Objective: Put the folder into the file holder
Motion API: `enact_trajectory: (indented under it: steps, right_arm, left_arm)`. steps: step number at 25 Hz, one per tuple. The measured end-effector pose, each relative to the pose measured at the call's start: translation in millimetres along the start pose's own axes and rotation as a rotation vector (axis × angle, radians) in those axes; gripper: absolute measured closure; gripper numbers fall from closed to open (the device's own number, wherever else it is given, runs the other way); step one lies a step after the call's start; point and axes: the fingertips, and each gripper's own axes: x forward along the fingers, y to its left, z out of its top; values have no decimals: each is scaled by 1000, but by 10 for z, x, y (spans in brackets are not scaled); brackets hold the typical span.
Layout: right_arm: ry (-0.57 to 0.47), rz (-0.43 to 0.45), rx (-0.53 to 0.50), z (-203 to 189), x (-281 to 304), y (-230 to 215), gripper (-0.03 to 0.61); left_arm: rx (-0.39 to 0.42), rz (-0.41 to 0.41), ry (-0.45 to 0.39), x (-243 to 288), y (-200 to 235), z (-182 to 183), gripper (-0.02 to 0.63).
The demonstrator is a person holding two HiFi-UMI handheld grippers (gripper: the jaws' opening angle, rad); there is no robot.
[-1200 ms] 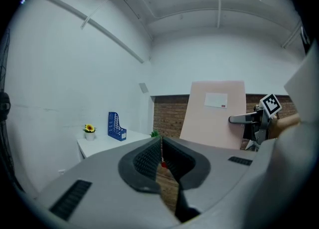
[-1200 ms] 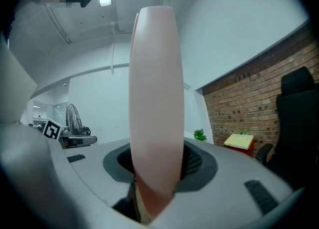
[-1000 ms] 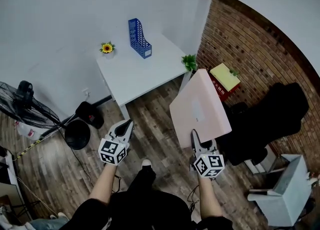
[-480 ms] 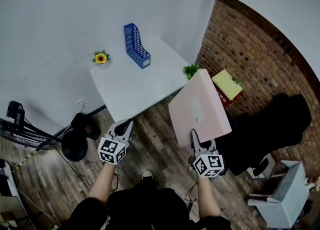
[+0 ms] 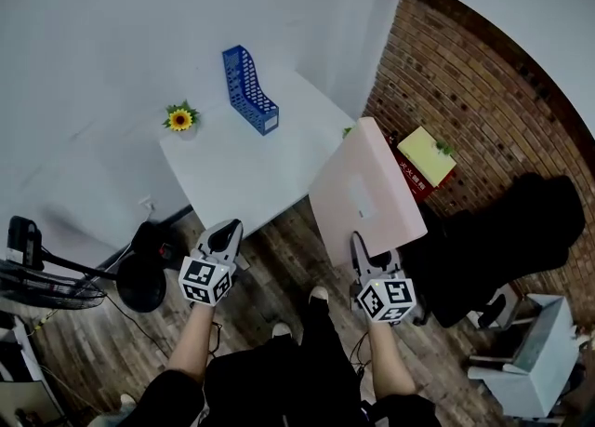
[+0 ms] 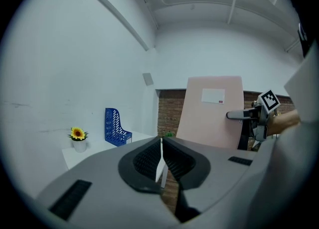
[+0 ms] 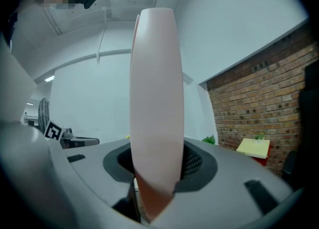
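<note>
The right gripper (image 5: pixel 358 246) has its jaws closed on the low edge of the big flat pink folder (image 5: pixel 365 194). The folder stands up tall above the gripper, off to the right of the white worktop (image 5: pixel 244 163). In the right gripper view the folder's thin edge (image 7: pixel 154 98) sits snug between the jaws, which are spread as wide as the folder is thick.

The left gripper (image 5: pixel 227 231) is closed tight with nothing in it. It hangs near the worktop's near edge.

The blue plastic file holder with holes in its sides (image 5: pixel 248 90) stands at the far side of the worktop, well apart from the folder. A small sunflower in a white pot (image 5: pixel 180 118) stands to its left.

The step now looks like carrying the folder over to the holder. To do it well:
- Hold the folder firmly, as it is only held at the bottom and could tip over.
- Turn it so its thin edge lines up with the holder's open top.
- Lower it in slowly.
- The empty left gripper could steady the holder, so it does not slide or fall.
</note>
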Motion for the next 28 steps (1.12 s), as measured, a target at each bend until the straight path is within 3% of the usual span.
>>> enact_trajectory:
  steps: [7,13,28]
  right_arm:
    - [12,35,-9,54,482,-76,407]
    - [23,97,-9,161,1244,-193,407]
    - [95,449,-58,718,4088,-546,408]
  left_arm:
    - [-12,47,0,230,291,-27,583]
    - [-13,101,16,540,641,-16,583]
    - [-80,471,-12,1845,1886,351,583]
